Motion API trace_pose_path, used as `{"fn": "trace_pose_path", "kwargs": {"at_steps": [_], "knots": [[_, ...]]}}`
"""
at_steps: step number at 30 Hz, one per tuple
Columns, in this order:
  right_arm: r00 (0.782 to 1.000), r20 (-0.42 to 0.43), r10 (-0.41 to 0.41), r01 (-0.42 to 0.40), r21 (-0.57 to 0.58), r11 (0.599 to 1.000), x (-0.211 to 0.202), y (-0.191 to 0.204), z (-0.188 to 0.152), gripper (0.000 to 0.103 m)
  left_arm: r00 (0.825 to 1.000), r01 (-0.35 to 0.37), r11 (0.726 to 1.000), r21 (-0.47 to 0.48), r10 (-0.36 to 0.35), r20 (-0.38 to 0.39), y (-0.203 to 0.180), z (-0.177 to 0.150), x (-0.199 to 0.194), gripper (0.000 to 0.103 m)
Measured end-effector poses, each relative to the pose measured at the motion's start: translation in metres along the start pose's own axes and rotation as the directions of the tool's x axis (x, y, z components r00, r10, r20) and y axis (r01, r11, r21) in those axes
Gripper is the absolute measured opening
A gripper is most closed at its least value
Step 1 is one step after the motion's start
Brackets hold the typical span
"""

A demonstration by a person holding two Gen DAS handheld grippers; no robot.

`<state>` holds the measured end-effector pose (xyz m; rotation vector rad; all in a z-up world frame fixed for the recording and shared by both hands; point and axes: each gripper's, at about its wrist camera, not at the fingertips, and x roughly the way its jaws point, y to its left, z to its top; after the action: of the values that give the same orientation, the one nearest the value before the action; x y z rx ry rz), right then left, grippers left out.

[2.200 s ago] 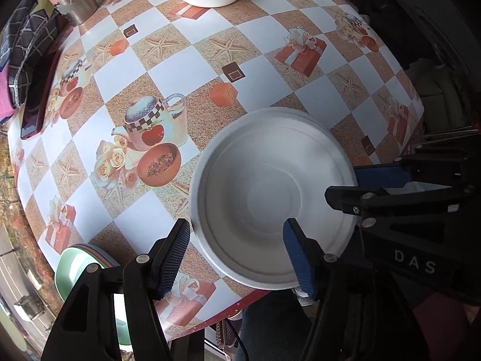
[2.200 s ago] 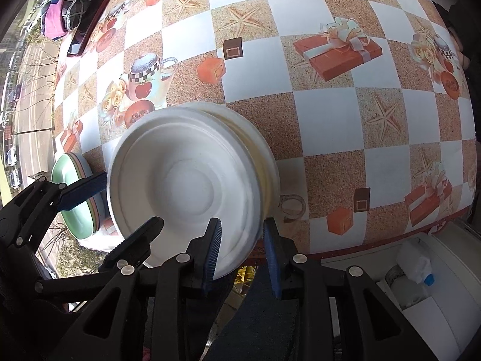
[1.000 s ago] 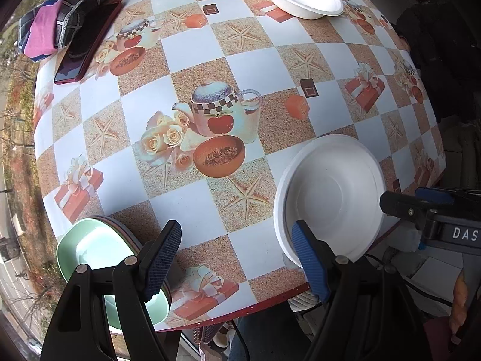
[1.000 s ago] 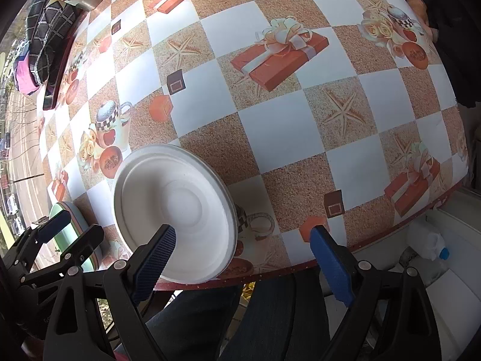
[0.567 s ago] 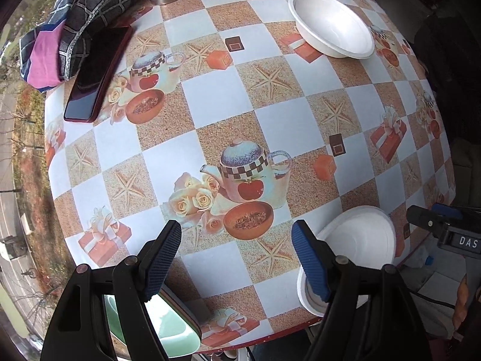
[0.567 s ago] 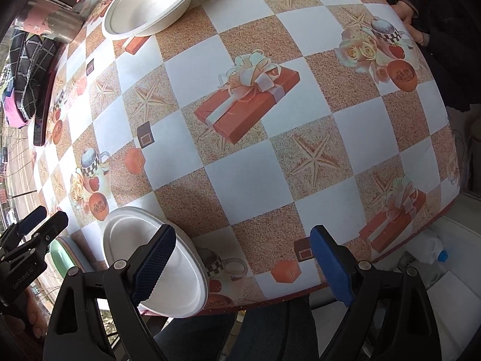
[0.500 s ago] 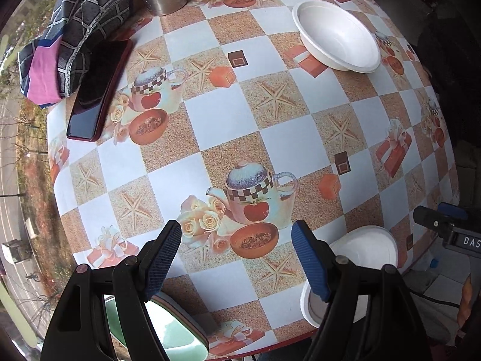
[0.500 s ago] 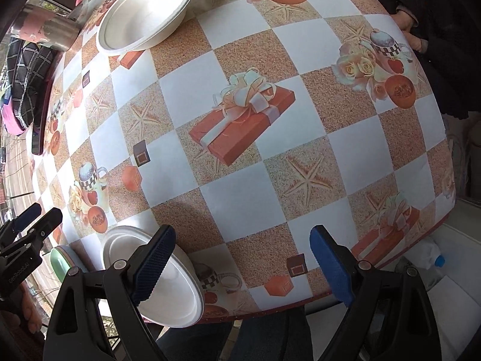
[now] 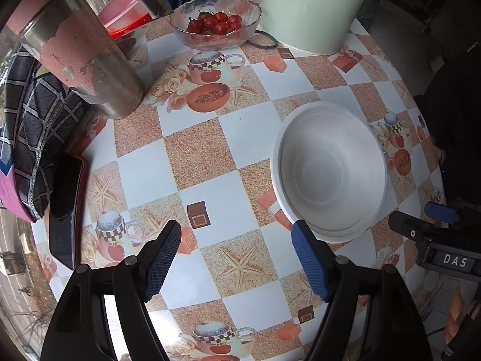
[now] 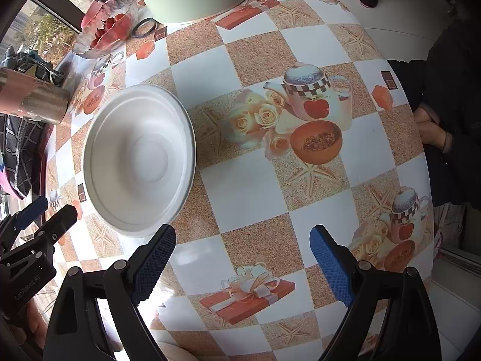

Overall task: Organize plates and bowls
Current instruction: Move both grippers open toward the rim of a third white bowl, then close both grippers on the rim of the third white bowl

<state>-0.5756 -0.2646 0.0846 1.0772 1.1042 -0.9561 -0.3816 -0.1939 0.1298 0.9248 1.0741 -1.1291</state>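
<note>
"DAS" on right gripper (image 9: 451, 240); "GenRobot.AI" on left gripper (image 10: 27, 273).

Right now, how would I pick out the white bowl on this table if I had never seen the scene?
Start at the big pale green container at the far edge of the checkered tablecloth. Come toward the camera past the glass bowl of tomatoes. The white bowl sits alone on open cloth: plain, matte, empty, unlike the clear fruit-filled one.

A round table (image 9: 249, 138) with a checked cloth bears a white bowl (image 9: 327, 168); beyond the bowl stand a metal cup (image 9: 87, 57), a glass tomato dish (image 9: 215, 24) and a pale green tub (image 9: 312, 9); a phone (image 9: 64, 207) lies left.
</note>
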Motion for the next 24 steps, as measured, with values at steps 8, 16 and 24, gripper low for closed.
{"fn": "trace_pose_path", "kwargs": {"at_steps": [8, 16, 24], "knots": [[1.0, 0.009, 0.009, -0.009, -0.044, 0.999, 0.028, 0.016, 0.047, 0.092, 0.999, -0.049, 0.999, 0.005, 0.049, -0.014, -0.016, 0.043, 0.042, 0.079], [1.0, 0.008, 0.018, -0.017, -0.102, 0.995, 0.048, 0.026, 0.061, 0.057, 0.995, 0.018, 1.0, -0.003, -0.018, -0.1, -0.017, 0.05, 0.074, 0.06], [0.996, -0.053, 0.079, -0.086, -0.159, 0.984, 0.051, 0.054, 0.044, 0.021, 0.991, 0.059, 0.996, 0.064, -0.051, -0.125, -0.033, 0.037, 0.073, 0.024]]}}
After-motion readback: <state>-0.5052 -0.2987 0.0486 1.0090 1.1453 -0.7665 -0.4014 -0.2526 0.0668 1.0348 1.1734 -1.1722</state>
